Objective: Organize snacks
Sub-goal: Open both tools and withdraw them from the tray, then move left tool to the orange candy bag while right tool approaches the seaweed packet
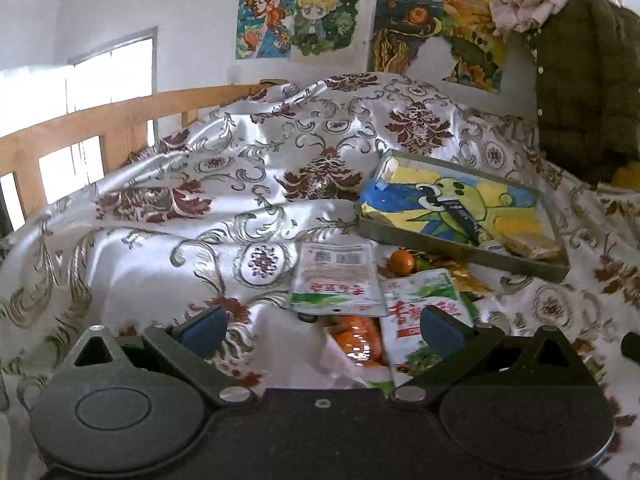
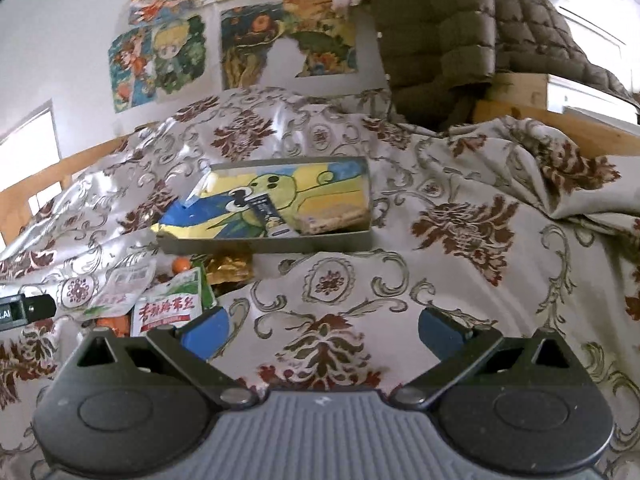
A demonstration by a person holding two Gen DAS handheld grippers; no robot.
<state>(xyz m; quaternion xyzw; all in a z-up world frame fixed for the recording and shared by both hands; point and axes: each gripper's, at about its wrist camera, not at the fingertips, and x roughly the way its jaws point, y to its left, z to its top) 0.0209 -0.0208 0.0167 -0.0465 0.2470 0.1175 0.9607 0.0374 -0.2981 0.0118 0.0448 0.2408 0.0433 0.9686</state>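
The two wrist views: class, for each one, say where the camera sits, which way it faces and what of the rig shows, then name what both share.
Left wrist: behind the open left gripper, facing the snack packets close ahead, tray beyond.
Right wrist: behind the open right gripper, facing bare bedspread; packets sit left.
Shared: tray, packets, wall posters.
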